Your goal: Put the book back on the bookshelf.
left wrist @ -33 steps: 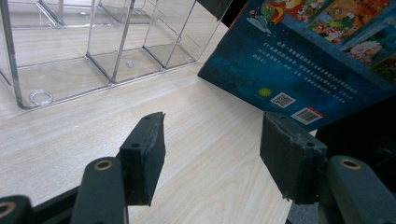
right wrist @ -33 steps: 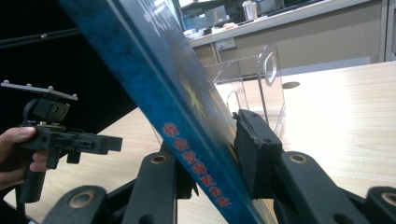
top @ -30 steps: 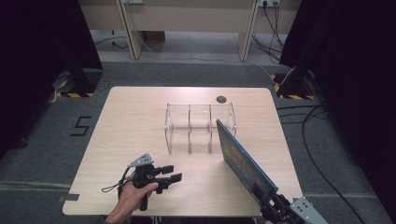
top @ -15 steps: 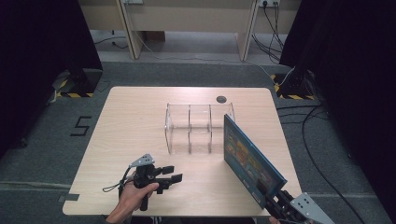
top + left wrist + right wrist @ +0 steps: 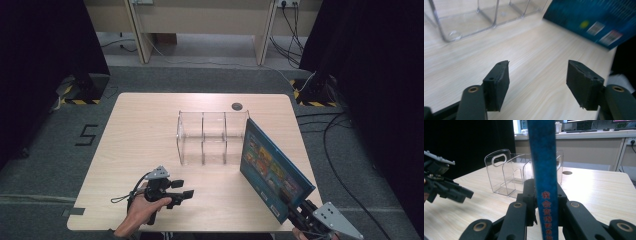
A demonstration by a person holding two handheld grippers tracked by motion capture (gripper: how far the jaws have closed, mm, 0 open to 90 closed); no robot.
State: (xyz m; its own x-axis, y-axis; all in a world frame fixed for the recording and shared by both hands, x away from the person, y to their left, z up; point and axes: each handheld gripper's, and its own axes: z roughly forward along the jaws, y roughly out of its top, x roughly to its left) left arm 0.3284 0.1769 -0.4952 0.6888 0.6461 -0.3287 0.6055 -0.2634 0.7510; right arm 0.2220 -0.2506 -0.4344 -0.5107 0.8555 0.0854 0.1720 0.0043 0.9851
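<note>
A blue book [image 5: 272, 170] with a picture cover stands tilted on edge above the table's front right corner. My right gripper [image 5: 300, 212] is shut on its lower corner; in the right gripper view the book's blue spine [image 5: 543, 170] rises between the jaws. A clear plastic organiser [image 5: 212, 137] with three compartments stands mid-table, just left of the book. My left gripper [image 5: 185, 195] hovers near the front edge, open and holding nothing; its fingers [image 5: 499, 83] stand wide apart over bare wood. The book [image 5: 591, 20] and the organiser [image 5: 474, 20] lie beyond them.
The wooden table [image 5: 145, 130] has a round black cable grommet [image 5: 236, 106] near its far edge. Grey carpet with cables surrounds it. A desk [image 5: 586, 142] stands behind the table.
The right gripper has swung the book more upright and drawn its top edge closer to the organiser's right side. The left gripper has stayed in place.
</note>
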